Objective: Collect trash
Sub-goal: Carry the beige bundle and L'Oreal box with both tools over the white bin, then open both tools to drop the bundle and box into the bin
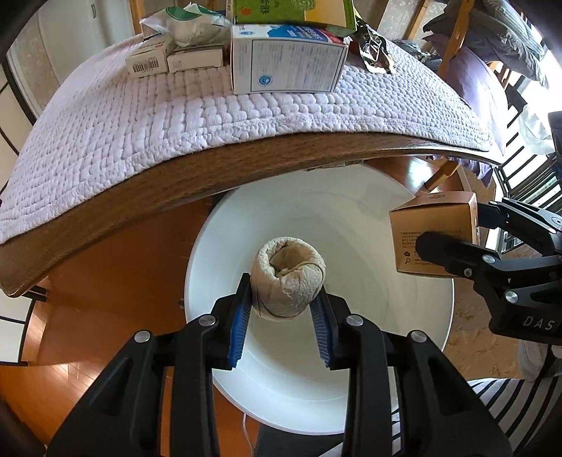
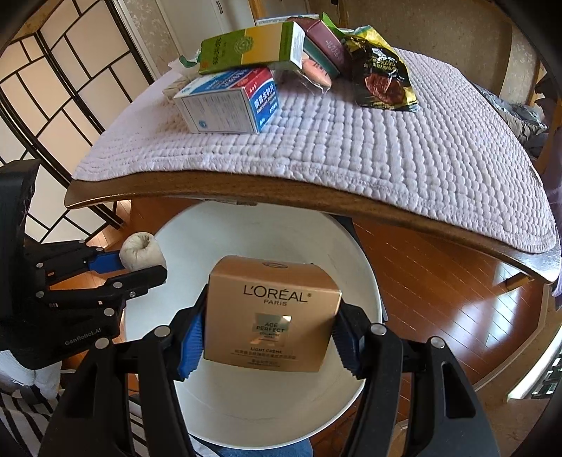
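My left gripper (image 1: 285, 298) is shut on a crumpled beige paper wad (image 1: 288, 277), held over the mouth of a white bin (image 1: 421, 334) on the floor. In the right wrist view the wad (image 2: 142, 252) shows at the left between the left gripper's (image 2: 140, 262) fingers. My right gripper (image 2: 268, 332) is shut on a gold cosmetics box (image 2: 274, 313), also above the white bin (image 2: 246, 414). The same gold box (image 1: 433, 233) appears at the right of the left wrist view, clamped by the right gripper (image 1: 449, 228).
A wooden table edge (image 1: 210, 175) with a white quilted mat (image 1: 175, 116) overhangs the bin. On the mat lie a blue-and-white box (image 1: 288, 59), a green box (image 2: 249, 47), small white boxes (image 1: 165, 58), a crumpled bag (image 1: 193, 24) and a dark snack wrapper (image 2: 383, 77). Orange wood floor (image 2: 439, 291) surrounds the bin.
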The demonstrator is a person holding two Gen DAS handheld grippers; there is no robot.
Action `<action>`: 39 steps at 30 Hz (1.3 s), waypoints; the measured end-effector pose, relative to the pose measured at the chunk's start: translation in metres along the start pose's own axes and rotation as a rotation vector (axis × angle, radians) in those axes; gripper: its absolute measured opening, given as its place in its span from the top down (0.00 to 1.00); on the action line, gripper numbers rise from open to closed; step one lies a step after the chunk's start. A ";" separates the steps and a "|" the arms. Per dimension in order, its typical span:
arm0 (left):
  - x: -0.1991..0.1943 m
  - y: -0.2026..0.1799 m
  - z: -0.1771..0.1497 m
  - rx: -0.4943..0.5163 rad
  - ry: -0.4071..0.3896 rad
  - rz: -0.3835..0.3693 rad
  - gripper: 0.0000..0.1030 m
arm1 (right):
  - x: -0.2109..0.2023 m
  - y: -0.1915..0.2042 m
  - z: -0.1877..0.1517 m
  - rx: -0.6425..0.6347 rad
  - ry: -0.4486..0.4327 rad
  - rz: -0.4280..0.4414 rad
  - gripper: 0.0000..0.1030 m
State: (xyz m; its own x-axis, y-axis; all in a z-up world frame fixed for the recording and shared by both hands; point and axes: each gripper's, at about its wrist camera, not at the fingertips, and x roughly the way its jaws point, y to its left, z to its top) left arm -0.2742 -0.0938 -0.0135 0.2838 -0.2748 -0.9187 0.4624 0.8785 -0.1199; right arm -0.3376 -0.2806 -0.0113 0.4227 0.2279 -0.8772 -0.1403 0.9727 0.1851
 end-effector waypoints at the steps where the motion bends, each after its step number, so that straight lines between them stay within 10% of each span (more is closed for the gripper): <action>1: 0.001 0.000 -0.001 0.000 0.001 0.002 0.66 | 0.002 0.001 0.000 0.001 0.002 0.000 0.41; 39: 0.058 -0.014 -0.001 0.026 0.057 0.037 0.66 | 0.048 -0.008 -0.017 0.004 0.061 -0.016 0.41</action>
State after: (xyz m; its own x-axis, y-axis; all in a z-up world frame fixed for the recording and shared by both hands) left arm -0.2651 -0.1213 -0.0653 0.2529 -0.2193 -0.9423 0.4744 0.8769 -0.0768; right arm -0.3314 -0.2785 -0.0626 0.3690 0.2091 -0.9056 -0.1303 0.9764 0.1723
